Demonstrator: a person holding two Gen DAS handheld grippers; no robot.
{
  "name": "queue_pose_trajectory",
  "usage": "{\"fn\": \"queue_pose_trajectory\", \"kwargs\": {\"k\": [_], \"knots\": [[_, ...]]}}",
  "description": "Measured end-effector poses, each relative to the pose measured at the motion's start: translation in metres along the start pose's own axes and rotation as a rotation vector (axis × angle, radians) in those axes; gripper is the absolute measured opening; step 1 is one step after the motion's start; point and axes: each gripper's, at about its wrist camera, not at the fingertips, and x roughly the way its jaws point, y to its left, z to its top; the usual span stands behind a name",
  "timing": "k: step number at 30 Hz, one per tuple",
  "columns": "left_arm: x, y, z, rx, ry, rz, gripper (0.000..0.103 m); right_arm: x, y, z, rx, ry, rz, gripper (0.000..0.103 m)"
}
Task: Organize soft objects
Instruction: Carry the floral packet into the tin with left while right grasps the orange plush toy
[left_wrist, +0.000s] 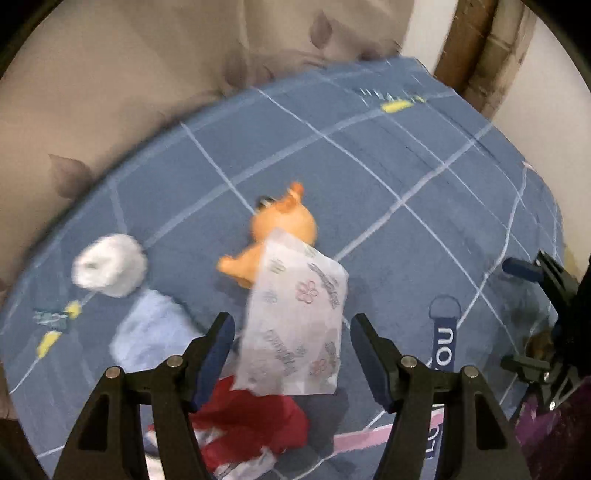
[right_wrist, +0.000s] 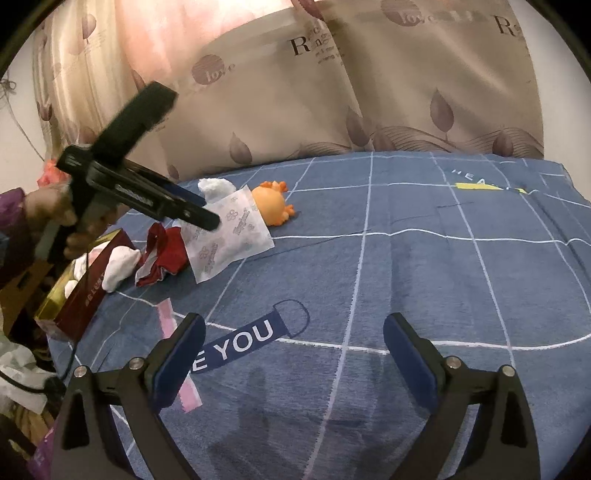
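On the blue checked bedspread (left_wrist: 388, 177) lie an orange plush toy (left_wrist: 284, 229), a white floral tissue pack (left_wrist: 295, 325) leaning over it, a red cloth (left_wrist: 251, 424), a pale blue cloth (left_wrist: 155, 332) and a white fluffy roll (left_wrist: 109, 264). My left gripper (left_wrist: 291, 354) is open, its jaws on either side of the tissue pack's near end, above the red cloth. It also shows in the right wrist view (right_wrist: 207, 218), over the pack (right_wrist: 229, 232). My right gripper (right_wrist: 293, 350) is open and empty, low over the bedspread (right_wrist: 424, 258), away from the plush toy (right_wrist: 271, 205).
A red and gold box (right_wrist: 83, 291) holding white soft items (right_wrist: 120, 267) sits at the bed's left edge. Beige leaf-print pillows (right_wrist: 369, 92) line the far side. The right gripper shows at the left wrist view's right edge (left_wrist: 550, 314).
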Motion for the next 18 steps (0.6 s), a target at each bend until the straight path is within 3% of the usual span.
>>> {"fn": "queue_pose_trajectory", "kwargs": {"k": [3, 5, 6, 11, 14, 18], "knots": [[0.019, 0.0, -0.001, 0.018, 0.054, 0.009, 0.066, 0.003, -0.001, 0.001, 0.007, 0.014, -0.001, 0.097], [0.015, -0.007, -0.005, 0.055, 0.008, 0.028, 0.033, 0.005, -0.002, 0.001, 0.014, 0.027, 0.001, 0.097], [0.011, -0.011, -0.006, 0.063, -0.018, 0.065, 0.005, 0.007, -0.003, 0.001, 0.017, 0.033, 0.0, 0.097], [-0.014, -0.029, -0.023, 0.001, -0.112, 0.082, 0.004, 0.009, -0.005, 0.001, 0.036, 0.046, -0.01, 0.097], [-0.016, -0.033, -0.038, -0.086, -0.143, 0.004, 0.004, 0.01, -0.006, 0.001, 0.044, 0.048, -0.021, 0.097], [-0.044, -0.047, -0.068, -0.23, -0.255, -0.035, 0.004, 0.01, -0.008, 0.001, 0.054, 0.051, -0.026, 0.097]]}}
